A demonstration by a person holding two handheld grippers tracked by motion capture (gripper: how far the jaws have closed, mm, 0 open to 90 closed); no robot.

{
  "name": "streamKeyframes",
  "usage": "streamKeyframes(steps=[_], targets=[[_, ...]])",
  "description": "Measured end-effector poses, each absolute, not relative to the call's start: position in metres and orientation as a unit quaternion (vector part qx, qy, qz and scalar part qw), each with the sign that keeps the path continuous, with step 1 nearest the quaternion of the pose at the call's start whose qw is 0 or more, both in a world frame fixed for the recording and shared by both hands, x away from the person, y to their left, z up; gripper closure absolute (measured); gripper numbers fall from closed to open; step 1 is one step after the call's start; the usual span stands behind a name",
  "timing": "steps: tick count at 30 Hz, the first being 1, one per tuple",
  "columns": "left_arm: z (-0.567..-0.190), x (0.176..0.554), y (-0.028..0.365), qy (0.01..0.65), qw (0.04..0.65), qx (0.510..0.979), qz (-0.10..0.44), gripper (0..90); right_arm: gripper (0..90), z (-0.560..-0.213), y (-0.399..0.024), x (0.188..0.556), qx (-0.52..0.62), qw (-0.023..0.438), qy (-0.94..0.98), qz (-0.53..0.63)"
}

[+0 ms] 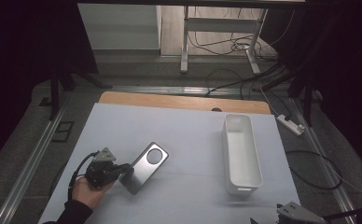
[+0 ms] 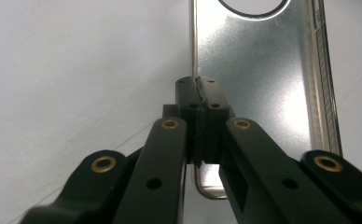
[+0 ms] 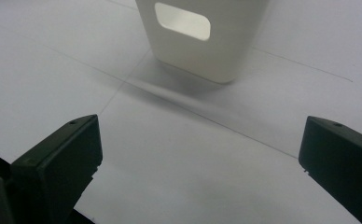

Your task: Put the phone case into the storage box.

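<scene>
Left gripper (image 1: pixel 120 171): black two-jaw tool held in a hand (image 1: pixel 88 192) at the near left of the table; jaws pressed together on the near long edge of the flat silver metal plate (image 1: pixel 144 167), as seen up close in the left gripper view (image 2: pixel 198 88).
Flat silver metal plate: rectangular, rounded corners, brushed reflective face, round hole (image 1: pixel 155 157) near its far end; lies diagonally, left of table centre, its near corner at the jaws and its far end pointing right and away. In the left gripper view (image 2: pixel 258 74) a ridged strip runs along one long side.
Table cover (image 1: pixel 188 140): pale sheet over a wooden top whose far edge shows bare; wide open surface between plate and bin, and at the near centre.
Long white plastic bin (image 1: pixel 241 154): narrow, open-topped, empty inside, standing right of centre, long axis running near to far, well apart from the plate. In the right gripper view its near end wall (image 3: pixel 200 37) carries a rounded rectangular handle slot.
Right gripper (image 3: pixel 200 163): at the near right table edge (image 1: pixel 281 214), jaws spread wide, holding nothing, pointed at the bin's near end, apart from it.
</scene>
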State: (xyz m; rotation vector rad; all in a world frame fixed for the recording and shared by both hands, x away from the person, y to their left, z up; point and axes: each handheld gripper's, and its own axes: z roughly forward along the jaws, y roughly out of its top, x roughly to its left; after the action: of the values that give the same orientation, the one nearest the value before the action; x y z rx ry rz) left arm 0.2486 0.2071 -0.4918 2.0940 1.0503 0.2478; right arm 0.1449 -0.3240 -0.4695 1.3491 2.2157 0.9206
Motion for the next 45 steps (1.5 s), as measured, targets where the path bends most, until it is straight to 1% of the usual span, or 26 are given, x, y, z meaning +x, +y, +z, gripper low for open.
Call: streamKeyframes(steps=[5,17,23,28,31,36,45], targets=[[-0.482,0.234,0.203,0.407,0.405,0.811,0.116,89.2,0.0,-0.467,-0.324,0.146,0.474,0.186,0.788,0.347],[-0.471,0.214,0.19,0.386,0.421,0.812,0.122,89.2,0.0,-0.454,-0.319,0.155,0.455,0.17,0.797,0.36],[-0.464,0.209,0.184,0.373,0.435,0.81,0.128,89.2,0.0,-0.443,-0.316,0.167,0.445,0.137,0.787,0.405],[-0.46,0.209,0.179,0.364,0.44,0.81,0.131,89.2,0.0,-0.434,-0.314,0.177,0.443,0.127,0.773,0.435],[-0.458,0.21,0.177,0.361,0.442,0.81,0.133,89.2,0.0,-0.431,-0.308,0.183,0.438,0.121,0.776,0.437],[-0.453,0.211,0.175,0.356,0.448,0.808,0.137,89.2,0.0,-0.427,-0.293,0.191,0.416,0.133,0.784,0.44],[-0.45,0.213,0.166,0.346,0.45,0.81,0.147,89.2,0.0,-0.423,-0.257,0.206,0.381,0.097,0.799,0.455]])
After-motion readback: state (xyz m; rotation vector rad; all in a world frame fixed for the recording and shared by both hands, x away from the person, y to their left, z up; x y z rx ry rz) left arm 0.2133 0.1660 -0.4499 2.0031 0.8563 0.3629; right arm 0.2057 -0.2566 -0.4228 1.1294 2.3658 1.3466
